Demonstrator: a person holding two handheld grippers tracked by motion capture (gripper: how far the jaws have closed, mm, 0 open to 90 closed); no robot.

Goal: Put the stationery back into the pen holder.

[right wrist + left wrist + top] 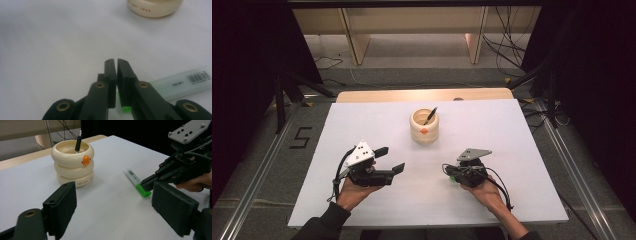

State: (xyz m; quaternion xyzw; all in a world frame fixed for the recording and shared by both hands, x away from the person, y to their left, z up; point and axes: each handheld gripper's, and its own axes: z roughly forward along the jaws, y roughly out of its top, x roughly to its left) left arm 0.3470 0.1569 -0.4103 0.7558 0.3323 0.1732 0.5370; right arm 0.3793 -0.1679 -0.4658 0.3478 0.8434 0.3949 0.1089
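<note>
Lying flat, the highlighter [136,182] points its green cap at the right claw [147,185], pressed together; left claw [120,206] spread.

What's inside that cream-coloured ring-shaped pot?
A black pen stands tilted inside the pot, its upper end poking above the rim. The pot's wall covers the pen's lower end and the bottom of the pot, so anything else in there is hidden.

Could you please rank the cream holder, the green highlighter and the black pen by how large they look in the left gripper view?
1. Cream holder, clearly the largest.
2. Green highlighter, lying flat on the table.
3. Black pen, though its lower part sits hidden inside the holder, so its rank below the highlighter is unsure.
</note>
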